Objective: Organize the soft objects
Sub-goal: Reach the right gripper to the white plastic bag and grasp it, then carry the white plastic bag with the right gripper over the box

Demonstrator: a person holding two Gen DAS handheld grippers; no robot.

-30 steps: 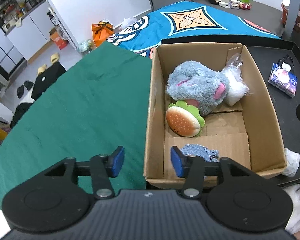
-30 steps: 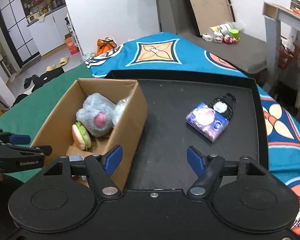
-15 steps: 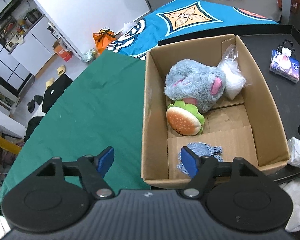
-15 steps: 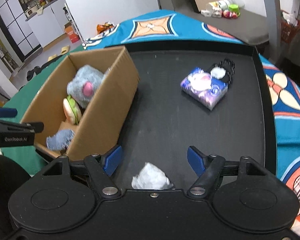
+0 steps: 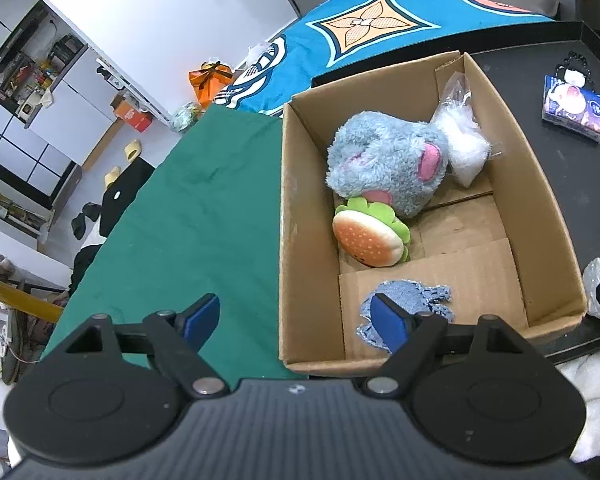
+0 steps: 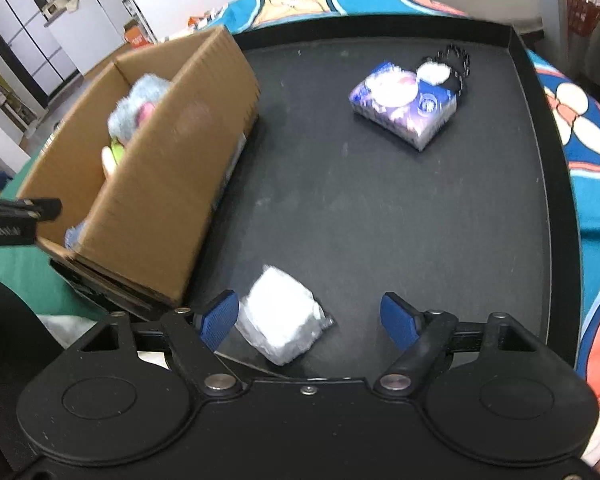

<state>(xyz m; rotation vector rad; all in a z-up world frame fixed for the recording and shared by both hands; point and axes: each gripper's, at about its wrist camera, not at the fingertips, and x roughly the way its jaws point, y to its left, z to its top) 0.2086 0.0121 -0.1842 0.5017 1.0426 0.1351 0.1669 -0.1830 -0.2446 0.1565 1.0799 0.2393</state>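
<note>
Now: right gripper jaws opening, nothing gripped | white plastic-wrapped bundle lies between them, close by the left pad, on black tray | left gripper jaws opening, empty, straddling the near wall of cardboard box | blue denim scrap just past its right pad, on the box floor

box: matt cardboard | toy: fluffy plush | tray: matt black

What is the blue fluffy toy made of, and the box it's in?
Blue toy: looks like soft plush fabric, matte, with shaggy fuzzy pile. Box: plain brown cardboard, dull finish, with folded flaps and creases showing on its floor.
</note>
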